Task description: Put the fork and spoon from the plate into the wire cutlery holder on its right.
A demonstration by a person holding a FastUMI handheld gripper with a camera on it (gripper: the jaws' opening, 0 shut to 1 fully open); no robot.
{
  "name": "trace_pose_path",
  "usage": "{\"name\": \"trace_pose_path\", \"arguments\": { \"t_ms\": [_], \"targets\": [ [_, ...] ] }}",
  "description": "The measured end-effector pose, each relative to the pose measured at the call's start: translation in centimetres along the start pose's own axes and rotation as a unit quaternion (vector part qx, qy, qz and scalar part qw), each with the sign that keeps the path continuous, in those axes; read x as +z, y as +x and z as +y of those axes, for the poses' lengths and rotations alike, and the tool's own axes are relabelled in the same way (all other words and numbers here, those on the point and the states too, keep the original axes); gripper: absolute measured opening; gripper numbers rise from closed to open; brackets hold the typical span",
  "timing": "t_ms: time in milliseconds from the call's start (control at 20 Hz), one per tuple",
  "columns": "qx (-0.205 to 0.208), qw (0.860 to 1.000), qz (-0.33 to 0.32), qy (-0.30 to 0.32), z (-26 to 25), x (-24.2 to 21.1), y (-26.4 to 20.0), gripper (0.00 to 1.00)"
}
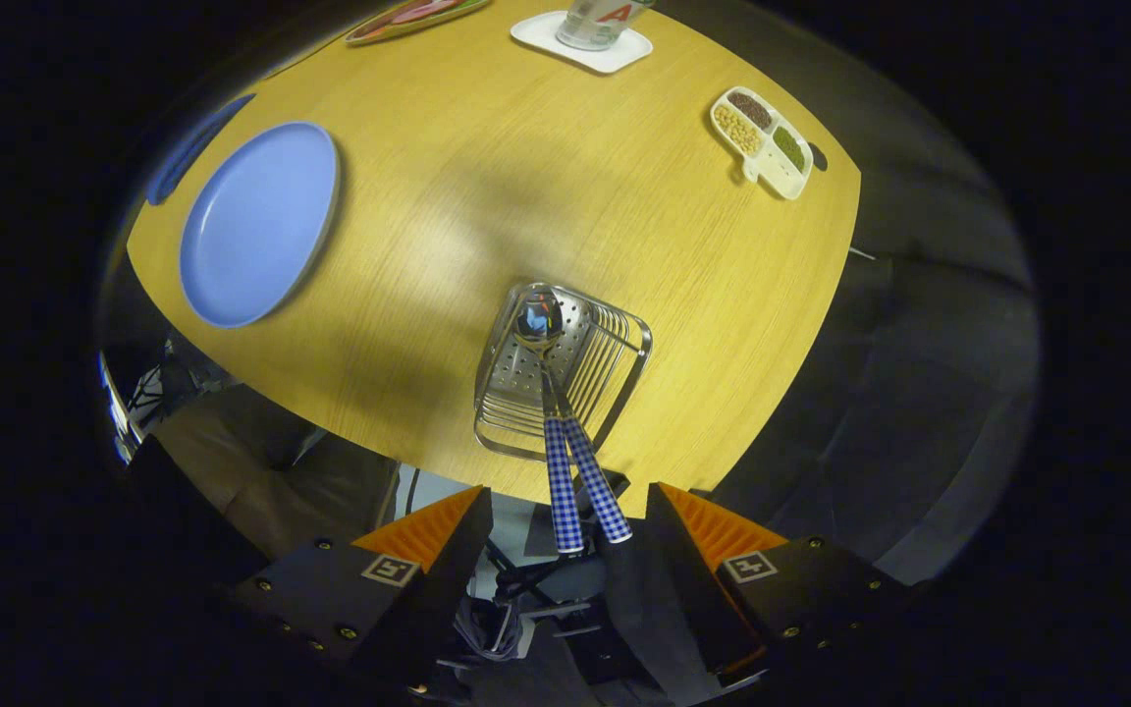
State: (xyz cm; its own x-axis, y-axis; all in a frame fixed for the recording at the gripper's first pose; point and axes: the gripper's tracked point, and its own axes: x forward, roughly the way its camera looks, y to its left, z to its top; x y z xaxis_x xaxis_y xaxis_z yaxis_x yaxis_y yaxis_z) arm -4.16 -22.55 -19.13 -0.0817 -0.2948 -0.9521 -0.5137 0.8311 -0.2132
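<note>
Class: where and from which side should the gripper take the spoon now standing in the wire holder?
Grip the spoon by its checked handle, which sticks out of the wire holder toward the open gripper; approach from that near side, since its bowl lies down inside the holder.

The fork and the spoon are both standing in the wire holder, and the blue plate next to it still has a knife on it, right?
Not quite. In the gripper view the blue plate has nothing on it, no knife. The rest is right: two checkered handles stand in the wire holder, with the spoon bowl showing inside. The open gripper has its fingers on either side of the handle ends, touching neither.
</note>
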Motion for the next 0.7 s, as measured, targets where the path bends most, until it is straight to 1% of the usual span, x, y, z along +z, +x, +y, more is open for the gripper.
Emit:
{"name": "trace_pose_path", "arguments": {
  "t_ms": [50, 150, 250, 400, 600, 700],
  "targets": [
    [0.004, 1.0, -0.008, -0.009, 0.4, -0.3, -0.5, 0.95],
    [-0.002, 0.999, -0.036, 0.014, 0.8, -0.4, -1.6, 0.95],
    [-0.016, 0.994, -0.099, 0.051, 1.1, 1.0, -3.3, 0.95],
    [-0.029, 0.973, -0.195, 0.117, 2.5, 2.3, -5.5, 0.95],
    [-0.01, 0.947, -0.272, 0.171, 5.4, 4.0, -7.3, 0.95],
    [-0.012, 0.927, -0.324, 0.188, 5.9, 5.0, -8.7, 0.95]
  ]
}}
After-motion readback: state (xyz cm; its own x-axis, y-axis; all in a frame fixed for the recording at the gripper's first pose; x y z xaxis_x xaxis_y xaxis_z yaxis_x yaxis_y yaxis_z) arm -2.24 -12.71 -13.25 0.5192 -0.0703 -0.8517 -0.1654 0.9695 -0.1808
